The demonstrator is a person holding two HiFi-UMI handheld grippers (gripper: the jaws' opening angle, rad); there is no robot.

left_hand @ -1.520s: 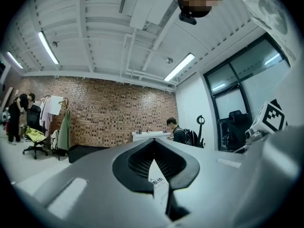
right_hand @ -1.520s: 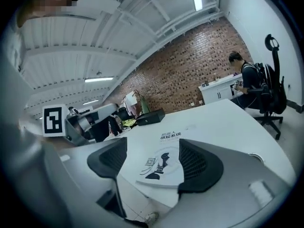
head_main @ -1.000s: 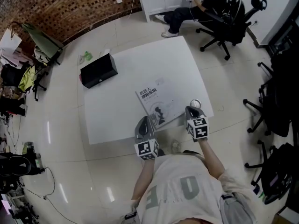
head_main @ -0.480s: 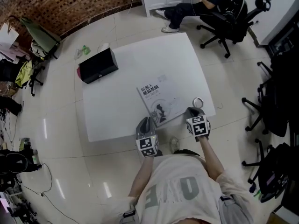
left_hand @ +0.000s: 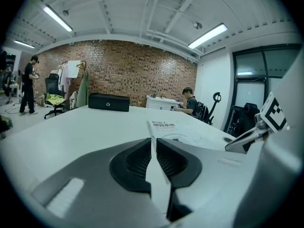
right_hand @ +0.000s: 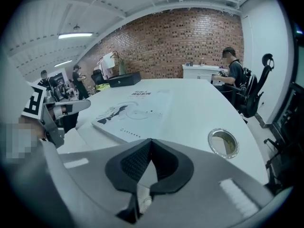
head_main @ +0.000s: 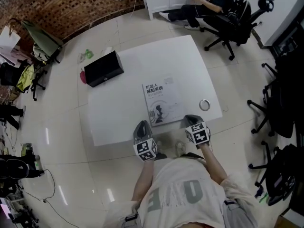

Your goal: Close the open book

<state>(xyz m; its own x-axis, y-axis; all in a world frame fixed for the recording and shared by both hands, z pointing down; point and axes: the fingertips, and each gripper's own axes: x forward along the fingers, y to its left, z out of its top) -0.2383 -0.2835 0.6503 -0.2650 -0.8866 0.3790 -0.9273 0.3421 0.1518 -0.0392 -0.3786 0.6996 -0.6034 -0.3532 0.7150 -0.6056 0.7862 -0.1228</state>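
Observation:
A closed book point(head_main: 161, 103) with a pale cover lies flat on the white table point(head_main: 142, 61), near its front edge. My left gripper point(head_main: 141, 125) sits at the table's front edge, just short of the book's near left corner, jaws shut and empty. Just off the book's near right corner, my right gripper point(head_main: 190, 119) is also shut on nothing. The left gripper view has the book point(left_hand: 167, 129) ahead of the left gripper point(left_hand: 154, 138). In the right gripper view the book point(right_hand: 134, 109) lies ahead and left of the right gripper point(right_hand: 150, 140).
A black box point(head_main: 103, 69) stands at the table's far left corner. A metal-rimmed ring point(head_main: 204, 105) lies right of the book, close to the right gripper. Office chairs point(head_main: 228, 23) and a seated person are beyond the table; more chairs stand along the right.
Both grippers have drawn back toward me and sunk, from the book's near edge to the table's front edge. The book stays closed and flat.

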